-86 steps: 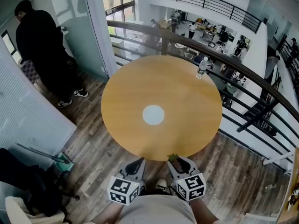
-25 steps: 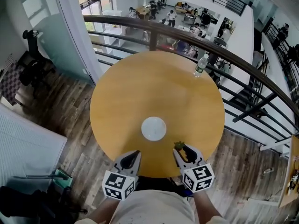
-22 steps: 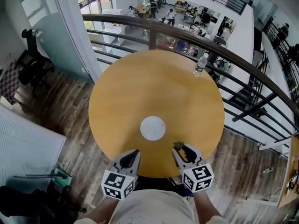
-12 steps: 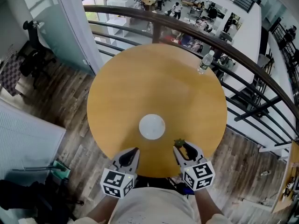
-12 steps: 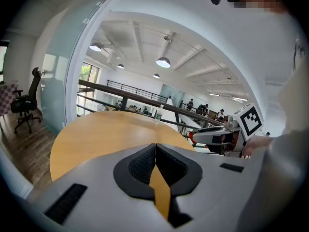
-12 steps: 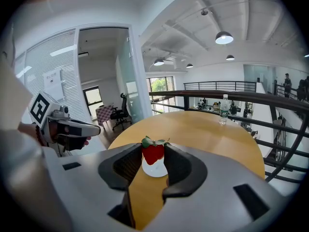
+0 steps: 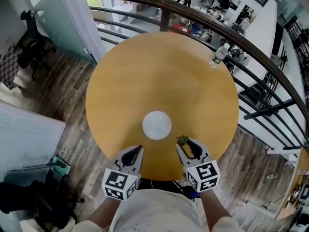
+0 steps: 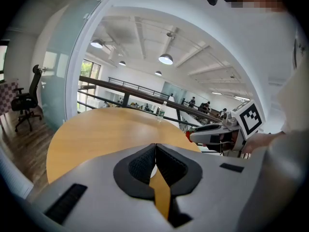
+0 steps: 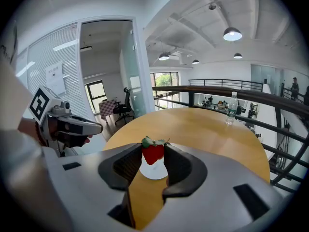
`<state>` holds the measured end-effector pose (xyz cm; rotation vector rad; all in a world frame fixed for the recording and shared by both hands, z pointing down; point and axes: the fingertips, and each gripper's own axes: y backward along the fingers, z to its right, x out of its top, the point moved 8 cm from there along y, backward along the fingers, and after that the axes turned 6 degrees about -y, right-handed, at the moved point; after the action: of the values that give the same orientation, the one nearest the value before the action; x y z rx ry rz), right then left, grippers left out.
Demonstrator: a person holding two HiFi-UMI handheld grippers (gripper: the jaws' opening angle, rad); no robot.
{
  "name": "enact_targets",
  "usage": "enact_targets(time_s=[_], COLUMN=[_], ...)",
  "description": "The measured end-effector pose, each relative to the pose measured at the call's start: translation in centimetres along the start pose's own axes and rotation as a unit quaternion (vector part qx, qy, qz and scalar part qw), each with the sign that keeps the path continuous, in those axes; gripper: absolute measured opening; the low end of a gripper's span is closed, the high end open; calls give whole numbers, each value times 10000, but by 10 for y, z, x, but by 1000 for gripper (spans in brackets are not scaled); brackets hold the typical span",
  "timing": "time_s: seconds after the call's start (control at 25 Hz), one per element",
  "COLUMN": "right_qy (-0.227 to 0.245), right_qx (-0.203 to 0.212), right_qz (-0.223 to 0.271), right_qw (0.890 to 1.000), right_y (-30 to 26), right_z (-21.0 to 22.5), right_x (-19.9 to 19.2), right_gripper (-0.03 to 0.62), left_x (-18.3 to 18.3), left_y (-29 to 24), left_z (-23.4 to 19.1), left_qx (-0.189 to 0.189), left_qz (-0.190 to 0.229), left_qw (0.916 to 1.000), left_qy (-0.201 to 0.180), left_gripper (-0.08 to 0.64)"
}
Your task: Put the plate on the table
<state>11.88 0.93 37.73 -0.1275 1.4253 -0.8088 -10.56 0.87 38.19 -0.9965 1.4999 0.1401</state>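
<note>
- My right hand-held gripper (image 9: 153, 148) pinches a strawberry (image 9: 152, 153) at its tips; a loosened grip could drop it off the desk (image 7: 159, 62) edge.
- The plate (image 7: 157, 125) already lies on the desk; my left hand-held gripper (image 8: 155, 149), pressed together and empty, could knock it.

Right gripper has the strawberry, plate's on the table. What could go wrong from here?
1. The strawberry sits only at the tips of the right gripper, so it could slip out or bruise in transit.
2. The white plate is small and lies loose on the smooth round table; a low approach might shove it.
3. If dropped short of the plate, the berry could roll off the near table edge, which is close by.
</note>
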Motion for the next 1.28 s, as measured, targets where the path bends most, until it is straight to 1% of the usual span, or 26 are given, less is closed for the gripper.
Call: enact_targets(time_s=[0.24, 0.4, 0.64, 0.84, 1.0, 1.28], right_qy=[34, -14, 17, 143, 89, 93], right_qx=[15, 49, 107, 175, 236, 204], right_qz=[-166, -230, -349, -569, -705, -846], right_qw=[9999, 9997, 9993, 9981, 9972, 9962], right_y=[-26, -41, -63, -86, -103, -127], right_z=[7, 13, 16, 16, 17, 19], right_x=[-2, -5, -17, -31, -43, -57], right_gripper=[153, 153, 153, 153, 153, 153], left_x=[-4, -5, -19, -30, -37, -46], left_y=[-18, -29, -39, -42, -44, -47], left_z=[-8, -11, -14, -17, -20, -27], left_qx=[-17, 4, 21, 25, 57, 83], left_qz=[-37, -96, -145, -219, -280, -343], left_qw=[10000, 10000, 9999, 9996, 9994, 9994], left_qy=[66, 11, 75, 147, 179, 69], left_gripper=[23, 23, 23, 23, 23, 23])
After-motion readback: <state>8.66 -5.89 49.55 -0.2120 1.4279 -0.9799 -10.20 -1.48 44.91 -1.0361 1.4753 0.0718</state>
